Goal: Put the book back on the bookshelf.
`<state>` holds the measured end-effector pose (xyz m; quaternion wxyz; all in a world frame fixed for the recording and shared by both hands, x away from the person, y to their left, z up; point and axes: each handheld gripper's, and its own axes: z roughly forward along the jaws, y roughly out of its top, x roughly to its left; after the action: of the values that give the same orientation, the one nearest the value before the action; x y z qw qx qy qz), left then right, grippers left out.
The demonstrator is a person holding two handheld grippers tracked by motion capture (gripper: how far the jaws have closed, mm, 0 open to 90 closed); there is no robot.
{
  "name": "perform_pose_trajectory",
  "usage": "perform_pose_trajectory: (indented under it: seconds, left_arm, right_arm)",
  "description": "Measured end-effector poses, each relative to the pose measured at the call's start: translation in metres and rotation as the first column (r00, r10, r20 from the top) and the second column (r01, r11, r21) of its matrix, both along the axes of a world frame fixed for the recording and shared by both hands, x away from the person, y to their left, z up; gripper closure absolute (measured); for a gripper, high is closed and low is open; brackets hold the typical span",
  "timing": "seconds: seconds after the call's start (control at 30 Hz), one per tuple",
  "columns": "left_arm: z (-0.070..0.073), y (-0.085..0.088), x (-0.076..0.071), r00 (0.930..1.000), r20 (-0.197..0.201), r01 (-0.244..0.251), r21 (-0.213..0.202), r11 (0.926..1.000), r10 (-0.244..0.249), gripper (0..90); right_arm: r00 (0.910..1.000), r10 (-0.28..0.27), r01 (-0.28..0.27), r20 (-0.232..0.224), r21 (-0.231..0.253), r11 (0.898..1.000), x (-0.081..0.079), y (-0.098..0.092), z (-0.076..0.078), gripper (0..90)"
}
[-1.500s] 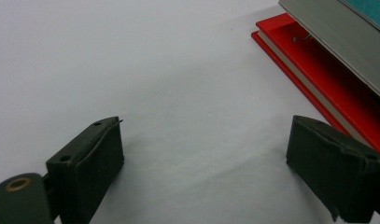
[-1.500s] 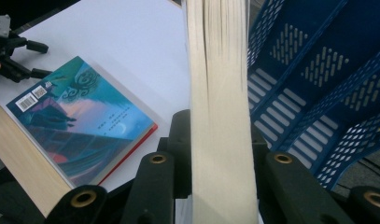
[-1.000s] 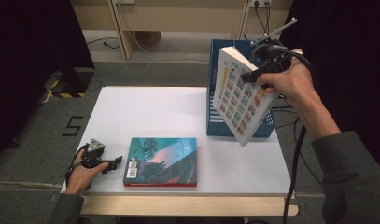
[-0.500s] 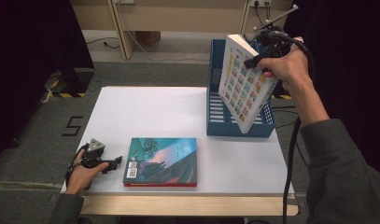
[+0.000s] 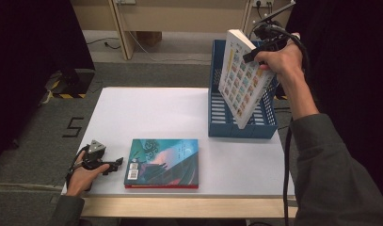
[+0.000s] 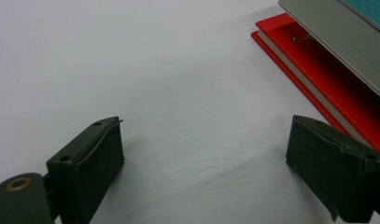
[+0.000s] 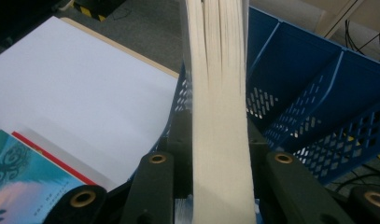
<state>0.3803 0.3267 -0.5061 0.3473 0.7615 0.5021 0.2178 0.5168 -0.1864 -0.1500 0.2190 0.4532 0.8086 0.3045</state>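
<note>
A blue plastic rack (image 5: 227,120) stands on the far right part of the white table (image 5: 147,113). Its walls are full of little holes, and thin walls split it into slots (image 7: 313,70). No slot has anything resting in it.

The right gripper (image 5: 264,44) grasps a thick white book (image 5: 241,80) tight by its edge. The book hangs tilted in the air over the rack, low corner down among the slots. Its cover has rows of small colourful squares. Its pages (image 7: 220,116) look cream and smooth.

The left gripper (image 5: 115,164) rests on the near left of the table, jaws apart, nothing between them. Just beside it lies a flat teal book (image 5: 163,160) with a red edge (image 6: 327,88).
</note>
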Motion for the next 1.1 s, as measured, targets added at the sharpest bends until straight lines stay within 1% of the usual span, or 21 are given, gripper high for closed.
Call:
perform_pose_trajectory:
  seconds: [0.17, 0.23, 0.27, 0.3, 0.4, 0.43, 0.5, 0.67, 0.73, 0.8, 0.83, 0.9, 1.0, 1.03, 1.1]
  left_arm:
    - [0.0, 0.0, 0.0, 1.0, 0.0, 0.0, 0.0, 1.0, 0.0, 10.2]
    - [0.0, 0.0, 0.0, 1.0, 0.0, 0.0, 0.0, 1.0, 0.0, 10.2]
    - [0.0, 0.0, 0.0, 1.0, 0.0, 0.0, 0.0, 1.0, 0.0, 10.2]
    - [0.0, 0.0, 0.0, 1.0, 0.0, 0.0, 0.001, 1.0, 0.0, 10.2]
    - [0.0, 0.0, 0.0, 1.0, 0.0, 0.0, 0.0, 1.0, 0.0, 10.3]
    - [0.0, 0.0, 0.0, 1.0, 0.0, 0.0, 0.0, 1.0, 0.0, 10.2]
    - [0.0, 0.0, 0.0, 1.0, 0.001, 0.0, 0.001, 1.0, 0.0, 10.2]
    - [0.0, 0.0, 0.0, 1.0, 0.001, 0.001, 0.003, 1.0, -0.001, 10.3]
    - [0.0, 0.0, 0.0, 1.0, 0.002, 0.002, 0.004, 1.0, -0.002, 10.4]
    - [0.0, 0.0, -0.001, 1.0, 0.002, 0.003, 0.007, 1.0, -0.003, 10.7]
    - [0.0, 0.0, -0.001, 1.0, 0.001, 0.003, 0.005, 1.0, -0.003, 10.8]
    - [0.0, 0.0, -0.001, 1.0, 0.001, 0.003, 0.005, 1.0, -0.003, 10.7]
    - [0.0, 0.0, 0.0, 1.0, 0.001, 0.002, 0.002, 1.0, -0.002, 10.7]
    - [0.0, 0.0, 0.0, 1.0, 0.001, 0.002, 0.003, 1.0, -0.002, 10.7]
    - [0.0, 0.0, 0.0, 1.0, 0.001, 0.003, 0.005, 1.0, -0.003, 10.7]
  right_arm:
    - [0.9997, -0.025, 0.025, 0.008, 0.038, 0.999, 0.009, 0.001, -0.003, 73.3]
    - [0.9994, -0.033, 0.032, 0.014, 0.06, 0.998, 0.013, 0.0, -0.004, 73.2]
    - [0.9991, -0.039, 0.037, 0.018, 0.079, 0.996, 0.016, 0.001, -0.006, 73.3]
    - [0.9991, -0.039, 0.037, 0.018, 0.079, 0.996, 0.016, 0.001, -0.006, 73.3]
    - [0.9984, -0.052, 0.049, 0.021, 0.114, 0.992, 0.021, 0.0, -0.008, 73.3]
    - [0.9979, -0.06, 0.056, 0.023, 0.137, 0.989, 0.023, 0.0, -0.009, 73.3]
    - [0.9972, -0.071, 0.066, 0.024, 0.163, 0.984, 0.027, -0.001, -0.012, 73.3]
    - [0.9967, -0.08, 0.077, 0.014, 0.165, 0.983, 0.034, 0.002, -0.019, 73.2]
    - [0.9959, -0.089, 0.084, 0.019, 0.176, 0.981, 0.036, 0.002, -0.02, 73.2]
    - [0.9946, -0.103, 0.099, 0.011, 0.193, 0.976, 0.038, -0.001, -0.021, 73.2]
    - [0.9948, -0.101, 0.097, 0.011, 0.199, 0.975, 0.039, -0.003, -0.021, 73.2]
    - [0.9932, -0.116, 0.112, 0.009, 0.203, 0.973, 0.04, -0.006, -0.021, 73.2]
    - [0.9935, -0.113, 0.109, 0.012, 0.196, 0.975, 0.038, -0.011, -0.02, 73.2]
    - [0.9927, -0.12, 0.115, 0.012, 0.191, 0.975, 0.038, -0.012, -0.019, 73.1]
    - [0.9918, -0.125, 0.118, 0.024, 0.191, 0.974, 0.037, -0.014, -0.019, 73.1]
